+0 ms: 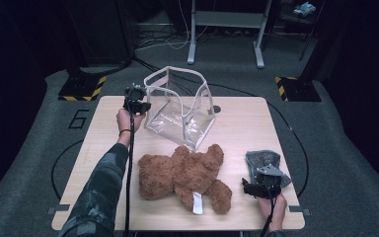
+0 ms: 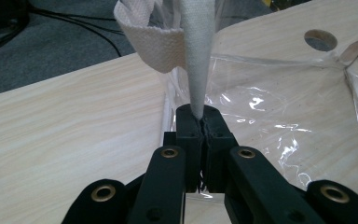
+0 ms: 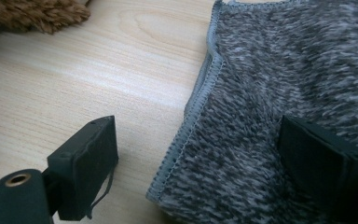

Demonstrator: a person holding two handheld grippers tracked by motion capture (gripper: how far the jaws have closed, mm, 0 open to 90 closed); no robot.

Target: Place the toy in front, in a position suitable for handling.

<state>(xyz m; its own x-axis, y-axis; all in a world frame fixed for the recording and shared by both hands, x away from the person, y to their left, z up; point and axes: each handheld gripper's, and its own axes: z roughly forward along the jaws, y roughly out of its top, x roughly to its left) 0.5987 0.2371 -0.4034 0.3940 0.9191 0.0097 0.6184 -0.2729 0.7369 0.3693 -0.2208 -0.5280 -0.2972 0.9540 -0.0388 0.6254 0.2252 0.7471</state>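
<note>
Left gripper (image 1: 137,101): your fingers (image 2: 189,133) are clamped together on the white fabric trim (image 2: 196,56) of the clear bag (image 1: 180,106), at its left edge.
Clear bag: it stands open on the far middle of the bench (image 1: 237,123), its plastic wall (image 2: 270,107) just right of your left gripper.
Right gripper (image 1: 261,187): your fingers (image 3: 86,163) stand wide apart at the near right, one on bare wood, the other on the grey cloth (image 3: 279,93), gripping nothing.
Grey cloth (image 1: 264,160): lies flat near the bench's right edge.
Teddy bear (image 1: 185,175): brown, lying near the middle, between your hands, just in front of the bag.
</note>
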